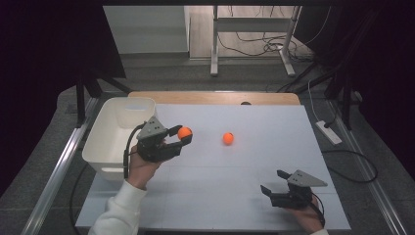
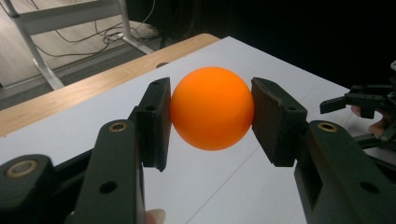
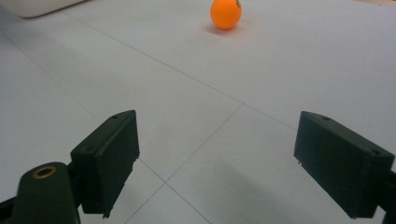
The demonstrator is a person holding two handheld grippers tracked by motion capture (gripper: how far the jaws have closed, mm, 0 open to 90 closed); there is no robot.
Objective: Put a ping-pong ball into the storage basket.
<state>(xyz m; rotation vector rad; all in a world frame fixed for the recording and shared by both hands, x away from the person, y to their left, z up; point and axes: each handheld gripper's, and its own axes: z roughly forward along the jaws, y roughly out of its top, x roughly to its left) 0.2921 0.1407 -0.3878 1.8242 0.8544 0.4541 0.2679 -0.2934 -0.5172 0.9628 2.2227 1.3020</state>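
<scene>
The orange ball [image 2: 211, 108] sits pinched between the two pads of the left tool [image 1: 180, 135], lifted clear of the white worktop [image 1: 235, 196] and just beside the white bin [image 1: 117, 131] at its left edge. In the left gripper view the pads meet the ball only at its two sides — a small contact on a smooth round surface, so I judge the hold a slight one. A tilt of the wrist or a quick swing toward the bin could let the ball roll out of the pads and bounce away across the worktop. A second orange ball [image 1: 228, 138] lies loose near the middle, well apart from both tools. The right tool [image 1: 274, 182] rests low at the near right with its jaws wide and nothing between them.
</scene>
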